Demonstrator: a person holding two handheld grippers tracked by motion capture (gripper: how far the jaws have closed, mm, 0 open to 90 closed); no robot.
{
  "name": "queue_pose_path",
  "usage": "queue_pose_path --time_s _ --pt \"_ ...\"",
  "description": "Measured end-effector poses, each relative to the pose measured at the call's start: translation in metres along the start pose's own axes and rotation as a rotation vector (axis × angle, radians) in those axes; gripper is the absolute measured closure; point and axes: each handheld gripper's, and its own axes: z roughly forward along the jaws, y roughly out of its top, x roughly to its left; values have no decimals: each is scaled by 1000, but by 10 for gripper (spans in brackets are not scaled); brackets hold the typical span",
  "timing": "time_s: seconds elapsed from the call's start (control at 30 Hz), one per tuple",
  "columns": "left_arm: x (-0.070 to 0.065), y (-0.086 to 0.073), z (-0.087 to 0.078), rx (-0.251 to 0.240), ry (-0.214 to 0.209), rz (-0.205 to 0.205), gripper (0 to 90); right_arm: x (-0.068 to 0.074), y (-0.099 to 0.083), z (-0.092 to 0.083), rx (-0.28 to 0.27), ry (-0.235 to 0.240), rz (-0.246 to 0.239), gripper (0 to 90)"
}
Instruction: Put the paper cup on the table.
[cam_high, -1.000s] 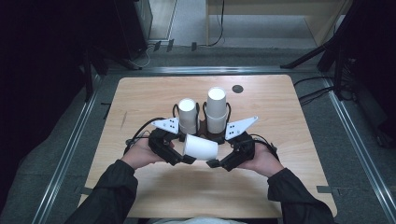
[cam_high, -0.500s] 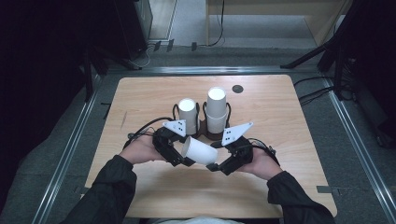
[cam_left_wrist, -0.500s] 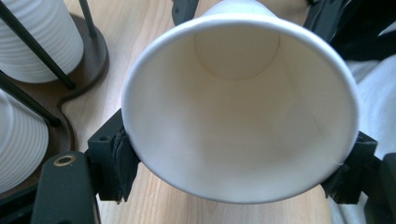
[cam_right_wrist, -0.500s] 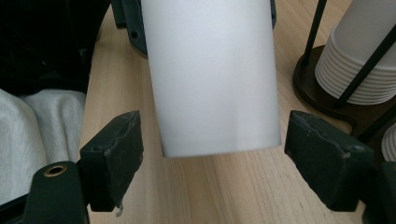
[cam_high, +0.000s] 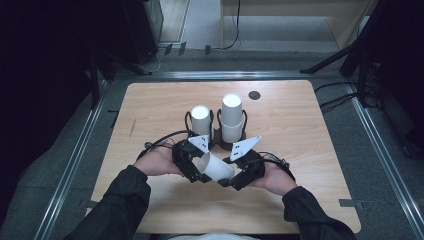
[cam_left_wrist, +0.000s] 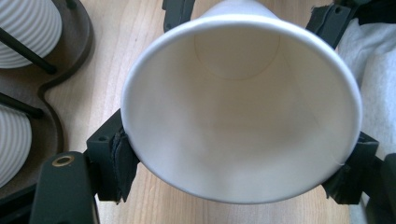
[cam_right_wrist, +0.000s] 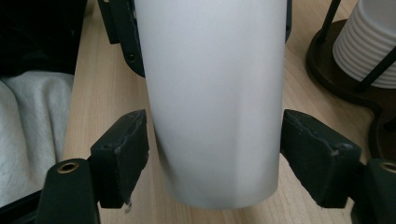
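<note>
My left gripper clamps the paper cup at its open rim, lying sideways just above the table; my right gripper has just been closing around its base, pads not quite touching. The cup holder stands just behind.

Bright table, dark surroundings

Even overhead light falls on the wooden table; the floor beyond is murky. The close paper cup looks soft, faintly blurred.

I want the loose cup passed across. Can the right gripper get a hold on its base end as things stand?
Probably yes. The cup lies sideways, gripped at its rim by the left gripper, and its base end already sits between the right gripper's jaws, which have just been closing; small gaps remain.
</note>
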Motion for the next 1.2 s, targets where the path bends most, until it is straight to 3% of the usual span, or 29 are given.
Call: queue_pose_path --time_s 0.4,0.73,1.0,1.2 --pt "0 0 4 -5 -5 -6 187 1 0 3 16 -5 -18 316" --pt "-1 -3 -7 -112 21 15 127 -2 1 -7 -43 -14 -19 311" --pt "0 -8 -18 -219 12 -40 129 -3 3 -19 -103 -7 -7 311" --pt "-2 -12 -20 -258 0 -62 135 -4 4 -25 -133 -11 -3 311"
